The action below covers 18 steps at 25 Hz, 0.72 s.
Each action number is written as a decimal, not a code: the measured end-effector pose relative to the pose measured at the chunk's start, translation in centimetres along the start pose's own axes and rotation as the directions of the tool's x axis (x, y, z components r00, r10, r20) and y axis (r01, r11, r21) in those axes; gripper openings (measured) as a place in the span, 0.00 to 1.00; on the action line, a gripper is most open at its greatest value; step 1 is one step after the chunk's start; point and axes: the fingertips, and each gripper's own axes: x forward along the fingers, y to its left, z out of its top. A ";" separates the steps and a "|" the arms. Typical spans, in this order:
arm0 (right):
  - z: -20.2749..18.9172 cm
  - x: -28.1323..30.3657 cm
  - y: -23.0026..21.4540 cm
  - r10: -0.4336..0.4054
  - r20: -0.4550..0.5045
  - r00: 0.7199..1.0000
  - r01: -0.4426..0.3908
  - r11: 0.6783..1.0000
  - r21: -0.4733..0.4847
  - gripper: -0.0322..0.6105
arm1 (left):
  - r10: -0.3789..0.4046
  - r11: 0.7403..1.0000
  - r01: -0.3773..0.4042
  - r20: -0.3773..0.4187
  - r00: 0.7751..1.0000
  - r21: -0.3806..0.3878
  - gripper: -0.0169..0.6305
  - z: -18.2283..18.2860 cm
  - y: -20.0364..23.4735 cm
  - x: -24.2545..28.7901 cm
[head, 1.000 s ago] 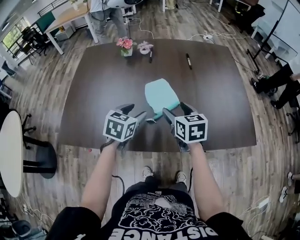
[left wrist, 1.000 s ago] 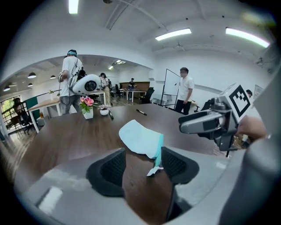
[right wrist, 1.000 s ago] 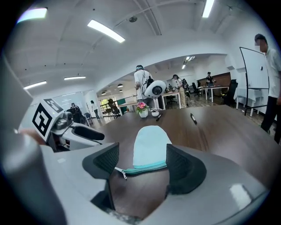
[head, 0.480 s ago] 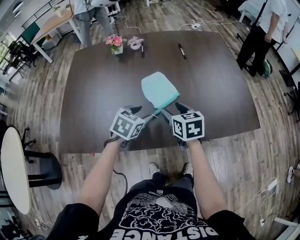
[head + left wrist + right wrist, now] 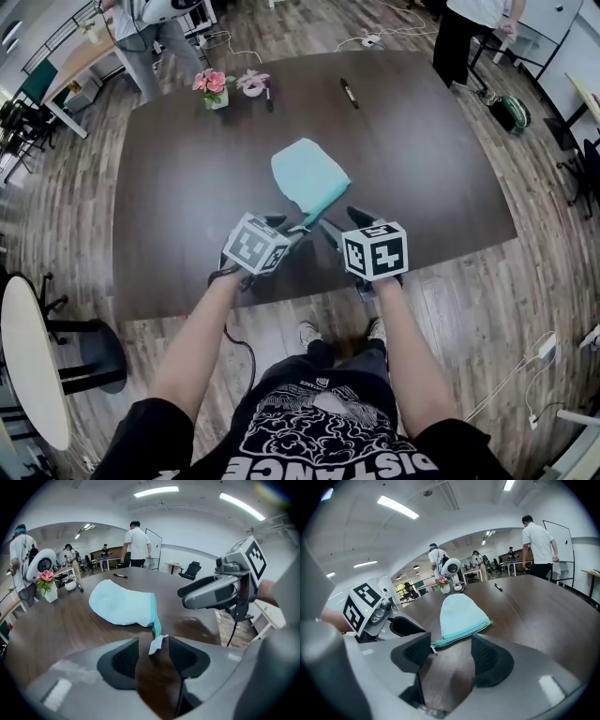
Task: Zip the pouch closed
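Pouch [image 5: 309,178] lies flat mid-table [image 5: 169,187], with its zipper [image 5: 461,637] edge toward the near edge. My left gripper [image 5: 154,657] is closing round the pull tab [image 5: 156,644], not yet clamped, presumably to draw it. My right gripper [image 5: 450,656] is closing at the zipper's end, empty, likely to anchor. Both sit lower and nearer than a second ago.

Table [image 5: 169,206]: dark brown, broad.
Near middle: pale blue pouch [image 5: 307,175], lying flat.
Far left: flower pot [image 5: 214,91].
Far middle: black marker [image 5: 349,92].
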 end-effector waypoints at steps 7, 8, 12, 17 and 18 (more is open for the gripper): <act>-0.7 0.1 -0.9 -0.031 -0.019 0.999 0.031 0.999 0.015 0.47 | -0.047 0.999 0.047 -0.017 0.999 0.008 0.23 -0.6 0.1 1.1; -0.8 0.1 -0.9 -0.034 -0.024 0.999 0.035 0.999 0.015 0.47 | -0.058 0.998 0.058 -0.020 0.998 0.007 0.21 -0.7 0.0 1.2; -1.2 0.1 -0.9 -0.046 -0.042 0.998 0.047 0.999 0.014 0.47 | -0.091 0.996 0.091 -0.018 0.996 -0.014 0.08 -0.9 -0.3 1.4; -1.0 0.1 -0.5 -0.050 -0.053 0.997 0.050 0.999 -0.003 0.47 | -0.131 0.988 0.131 0.015 0.991 -0.075 0.07 -0.7 -0.3 1.0; -0.9 0.0 -0.4 -0.050 -0.054 0.997 0.050 0.999 -0.008 0.47 | -0.136 0.986 0.138 0.028 0.990 -0.089 0.07 -0.4 -0.3 0.8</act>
